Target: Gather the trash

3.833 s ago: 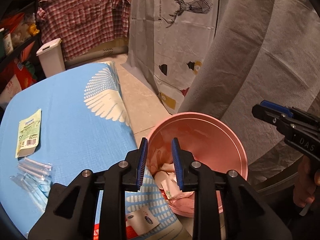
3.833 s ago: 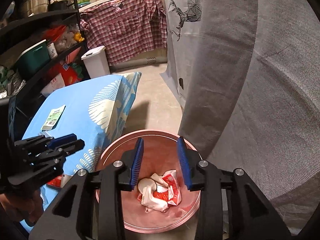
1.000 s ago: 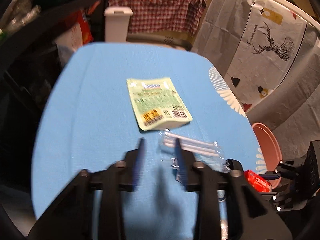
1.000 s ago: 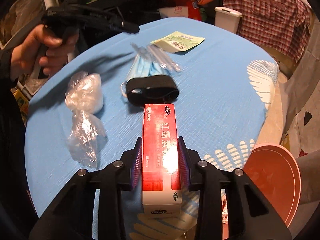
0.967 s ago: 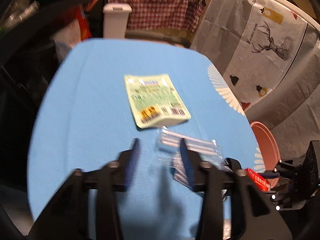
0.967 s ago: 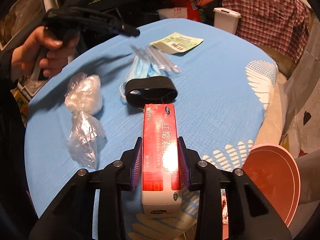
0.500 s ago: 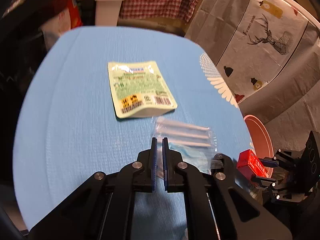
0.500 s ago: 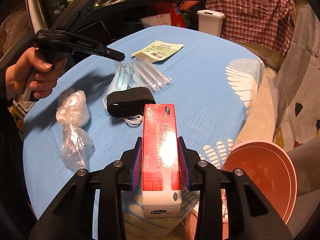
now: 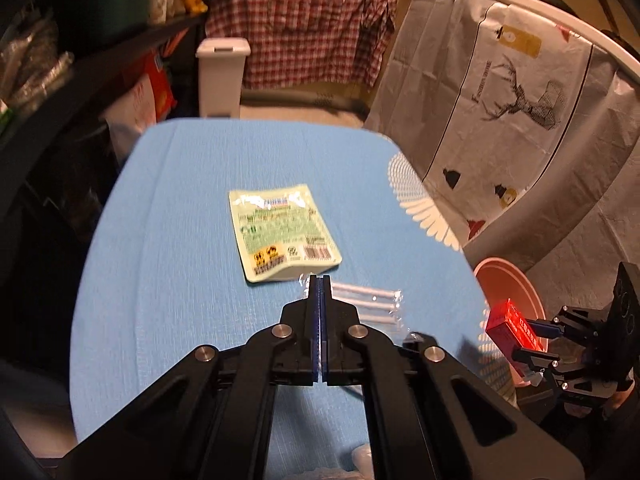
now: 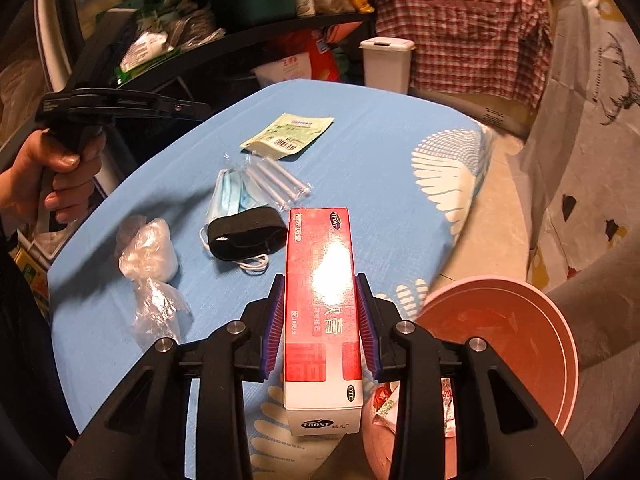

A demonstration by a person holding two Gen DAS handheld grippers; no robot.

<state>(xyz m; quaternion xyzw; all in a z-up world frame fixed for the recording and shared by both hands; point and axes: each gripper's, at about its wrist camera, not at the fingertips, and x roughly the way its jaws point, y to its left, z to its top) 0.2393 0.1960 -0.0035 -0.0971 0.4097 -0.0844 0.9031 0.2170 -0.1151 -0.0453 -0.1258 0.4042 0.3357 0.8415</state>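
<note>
While the blue-clothed table [image 10: 360,152] carries most of the litter, the pink bin [image 10: 520,336] sits off its edge, down and to the right of the right gripper [image 10: 320,320] jaws. Those jaws are clamped on the long sides of a red carton [image 10: 320,312], which sticks out well past both tips — a long overhang, so I'd expect it to pivot or slip if the wrist rolls hard on the way to the bin, or to catch the rim and land on the floor.

Left gripper [image 9: 320,292]: jaws fully together, apparently on nothing. The clear packet of tubes [image 9: 368,304] lies just right of and beyond the tips — whether a corner of the film is pinched I can't tell. Likely a missed pinch; thin, slick film. Green sachet [image 9: 280,232] lies further ahead of the tips.
</note>
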